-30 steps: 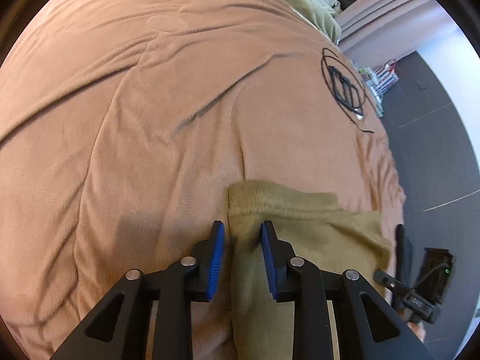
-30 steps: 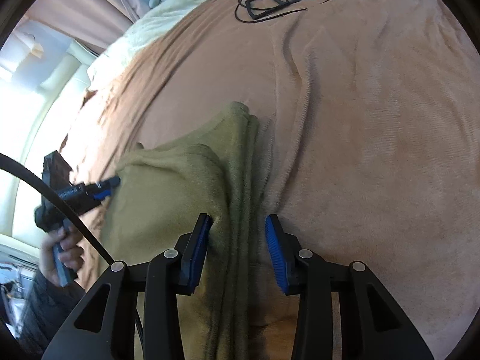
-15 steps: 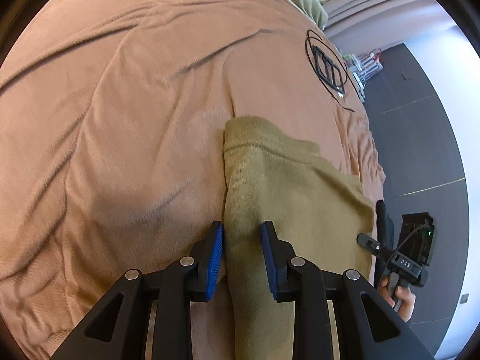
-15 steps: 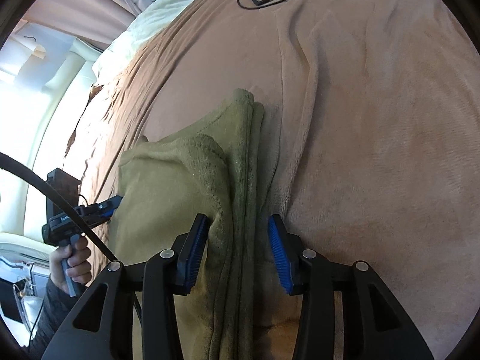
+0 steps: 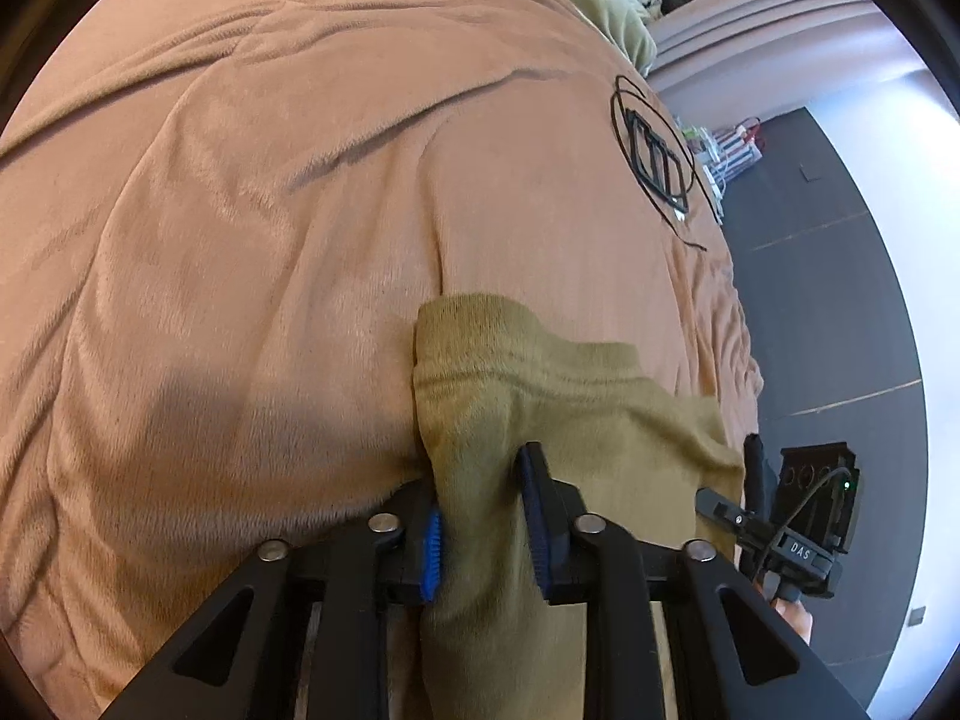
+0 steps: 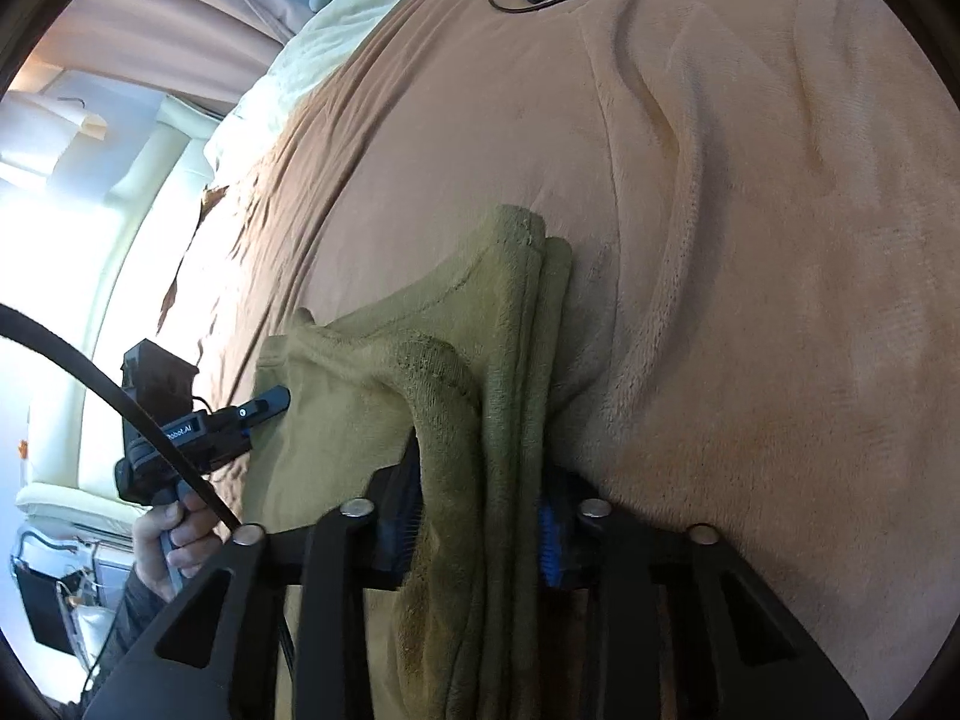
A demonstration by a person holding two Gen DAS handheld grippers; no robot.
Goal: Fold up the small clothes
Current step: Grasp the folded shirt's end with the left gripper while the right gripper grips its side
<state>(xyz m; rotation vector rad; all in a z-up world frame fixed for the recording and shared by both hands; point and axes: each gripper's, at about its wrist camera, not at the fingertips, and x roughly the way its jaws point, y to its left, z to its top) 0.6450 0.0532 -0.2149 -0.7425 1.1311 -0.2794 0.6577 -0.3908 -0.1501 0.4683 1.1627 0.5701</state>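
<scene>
Spread over the bed, a tan blanket [image 5: 252,276] carries the olive garment [image 5: 576,396]. Both jaws have just been closing: the left gripper [image 5: 480,516] pinches its left edge, the right gripper [image 6: 480,534] clamps the layered right edge [image 6: 516,396].

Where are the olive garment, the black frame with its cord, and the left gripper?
olive garment [image 5: 600,408]: left wrist view, on its flat upper layer.
black frame with its cord [image 5: 654,159]: left wrist view, on the frame's bars.
left gripper [image 5: 480,531]: left wrist view, midway between its blue pads, which pinch the garment's edge.
</scene>
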